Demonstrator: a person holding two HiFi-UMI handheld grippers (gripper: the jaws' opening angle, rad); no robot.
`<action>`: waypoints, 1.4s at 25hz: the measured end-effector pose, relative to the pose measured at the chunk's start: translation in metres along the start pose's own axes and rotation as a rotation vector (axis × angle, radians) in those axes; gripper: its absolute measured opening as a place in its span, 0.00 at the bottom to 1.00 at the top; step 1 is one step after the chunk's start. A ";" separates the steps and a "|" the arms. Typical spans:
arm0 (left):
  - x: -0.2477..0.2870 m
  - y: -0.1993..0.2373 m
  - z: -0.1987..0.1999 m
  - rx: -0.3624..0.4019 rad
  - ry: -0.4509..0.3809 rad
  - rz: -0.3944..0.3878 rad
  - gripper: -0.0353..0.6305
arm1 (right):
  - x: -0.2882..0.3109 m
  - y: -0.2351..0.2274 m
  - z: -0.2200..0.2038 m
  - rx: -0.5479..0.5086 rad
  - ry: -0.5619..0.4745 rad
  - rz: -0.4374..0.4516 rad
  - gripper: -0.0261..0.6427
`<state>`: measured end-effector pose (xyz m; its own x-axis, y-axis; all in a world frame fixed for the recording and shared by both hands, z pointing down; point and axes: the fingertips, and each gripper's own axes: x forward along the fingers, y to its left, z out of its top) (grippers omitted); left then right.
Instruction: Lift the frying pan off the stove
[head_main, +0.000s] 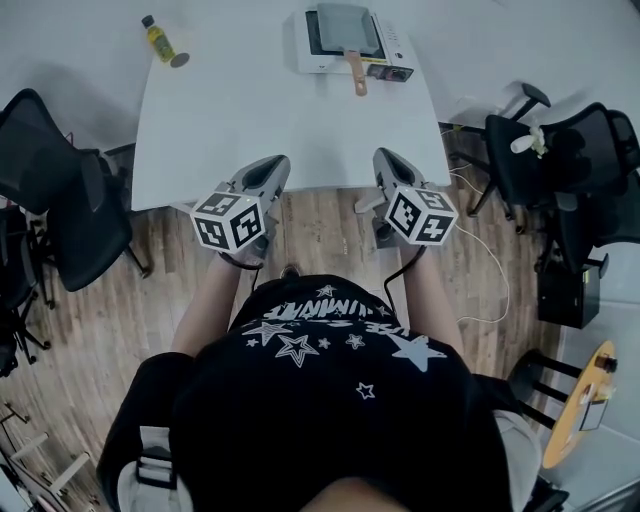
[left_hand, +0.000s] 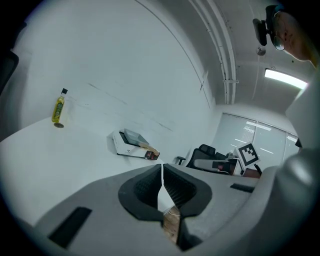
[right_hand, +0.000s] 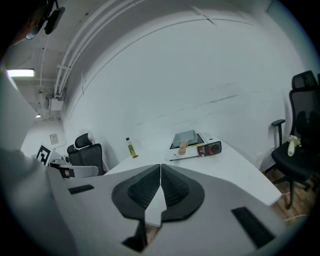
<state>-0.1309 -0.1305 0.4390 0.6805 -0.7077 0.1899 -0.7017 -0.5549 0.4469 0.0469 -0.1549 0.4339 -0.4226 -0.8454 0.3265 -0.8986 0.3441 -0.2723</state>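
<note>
The frying pan is seen sitting on the stove at the far edge of the table, well apart from both grippers, which are held level at the near edge. The left gripper is pressed together with nothing between its jaws, and the right gripper is likewise closed and empty. The step in hand is judged to be the approach, and no part of the lift is done. The handle is pointed back toward the person and is lined up more nearly with the right gripper, so that one is probably best used. Its jaws should be spread before the handle is reached, then closed across the handle close to the pan's body, so that sag is kept small. A straight upward lift is advised, so that the pan is not dragged over the burner supports; the stove could be steadied by the other gripper if it shifts. The pan is shallow, rectangular and dull grey, apparently metal. Its short handle is light brown and looks wooden, which should suit the dark ribbed pads. The stove is a flat white box with a dark control strip at its front right. The table is smooth, matt and white, and a small bottle of yellow liquid is left far to the side.
</note>
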 end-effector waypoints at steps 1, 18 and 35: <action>0.001 0.004 0.002 -0.004 0.001 -0.005 0.08 | 0.005 0.000 0.001 0.006 -0.001 -0.007 0.05; 0.010 0.027 -0.010 -0.045 0.068 -0.055 0.08 | 0.031 -0.007 -0.003 0.059 0.029 -0.060 0.05; 0.058 0.037 0.010 -0.025 0.075 -0.043 0.08 | 0.077 -0.049 0.023 0.134 -0.013 -0.038 0.05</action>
<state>-0.1193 -0.1964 0.4576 0.7242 -0.6485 0.2345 -0.6669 -0.5721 0.4774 0.0617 -0.2462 0.4515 -0.3861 -0.8623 0.3277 -0.8900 0.2548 -0.3782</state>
